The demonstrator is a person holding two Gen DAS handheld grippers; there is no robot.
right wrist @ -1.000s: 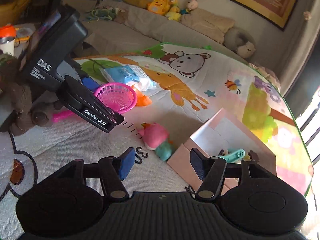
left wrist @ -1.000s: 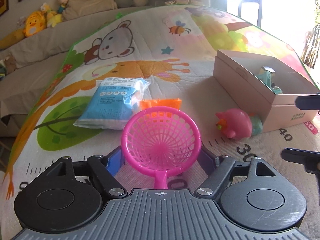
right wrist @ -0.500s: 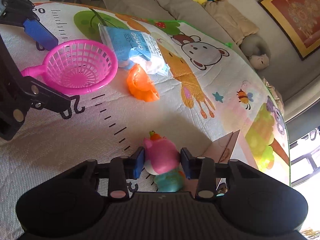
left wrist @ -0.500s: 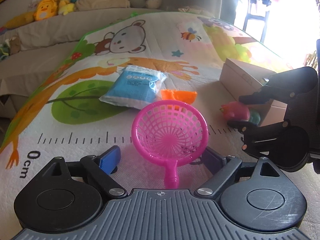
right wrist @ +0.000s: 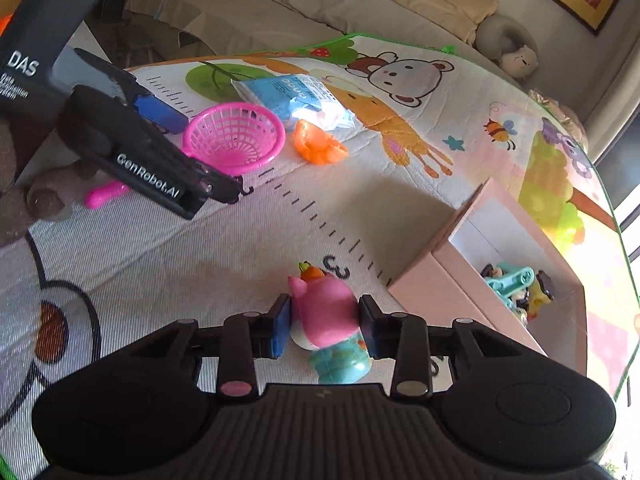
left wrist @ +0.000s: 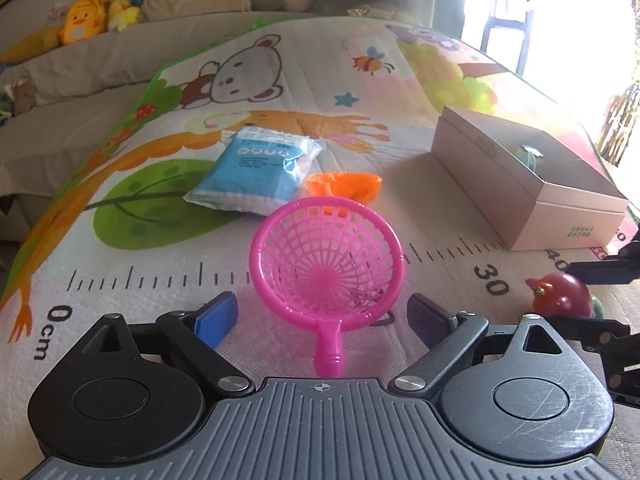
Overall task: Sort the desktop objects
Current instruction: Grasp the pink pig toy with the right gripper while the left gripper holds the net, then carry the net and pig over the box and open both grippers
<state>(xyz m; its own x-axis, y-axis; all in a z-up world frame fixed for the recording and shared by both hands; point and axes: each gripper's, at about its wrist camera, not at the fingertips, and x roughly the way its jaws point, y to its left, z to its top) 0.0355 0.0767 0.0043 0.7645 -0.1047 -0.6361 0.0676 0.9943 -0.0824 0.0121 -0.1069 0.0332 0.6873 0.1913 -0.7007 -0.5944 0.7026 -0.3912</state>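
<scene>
My right gripper (right wrist: pixel 324 326) is shut on a pink toy figure (right wrist: pixel 326 310) with a teal base, held just in front of the pink cardboard box (right wrist: pixel 436 292). The toy also shows at the right edge of the left wrist view (left wrist: pixel 560 296). My left gripper (left wrist: pixel 320 316) is open, its fingers on either side of a pink net scoop (left wrist: pixel 326 260) that lies on the mat. The scoop also shows in the right wrist view (right wrist: pixel 236 140).
An orange cup (left wrist: pixel 344 186) and a blue-white packet (left wrist: pixel 256 168) lie beyond the scoop. The open box (left wrist: pixel 528 196) holds several small toys (right wrist: pixel 516 288). Plush toys (left wrist: pixel 80 28) line the sofa behind the play mat (left wrist: pixel 280 80).
My right gripper has lifted the pink toy and drawn it back toward the box. My left gripper has pulled back slightly from the scoop, which stays on the mat.
</scene>
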